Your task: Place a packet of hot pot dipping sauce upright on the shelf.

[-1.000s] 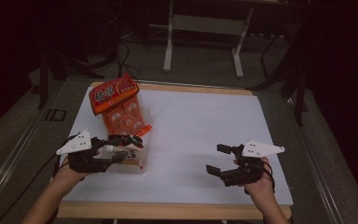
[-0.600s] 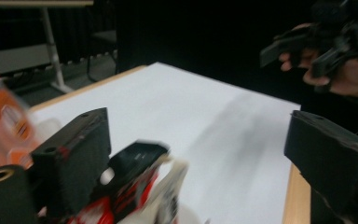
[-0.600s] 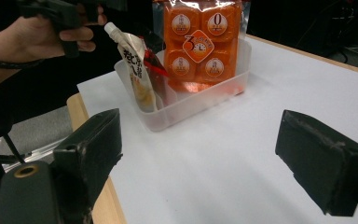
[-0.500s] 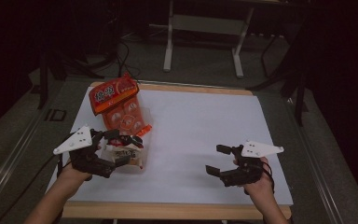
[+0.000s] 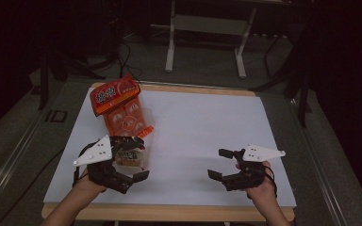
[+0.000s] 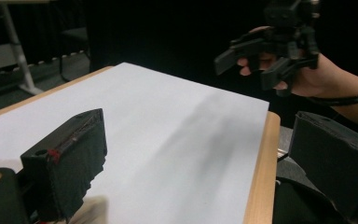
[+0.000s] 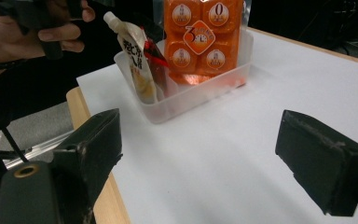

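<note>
Orange pack (image 5: 122,109) stands in the clear tub (image 7: 186,95) at bench (image 5: 193,127) left, a pouch (image 7: 137,58) leaning beside it. Left tool (image 5: 134,162) just in front of the tub, jaws wide, empty. Right tool (image 5: 219,164) well apart at right, also wide, empty.

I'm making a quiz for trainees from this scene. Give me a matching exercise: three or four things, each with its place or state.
1. orange noodle pack
2. clear tub
3. small pouch
4. right hand-held gripper

a. open, above bare white table
b. leaning at the tub's end
c. standing in the tub
d. on the table's left side

Pairs: 1-c, 2-d, 3-b, 4-a
</note>
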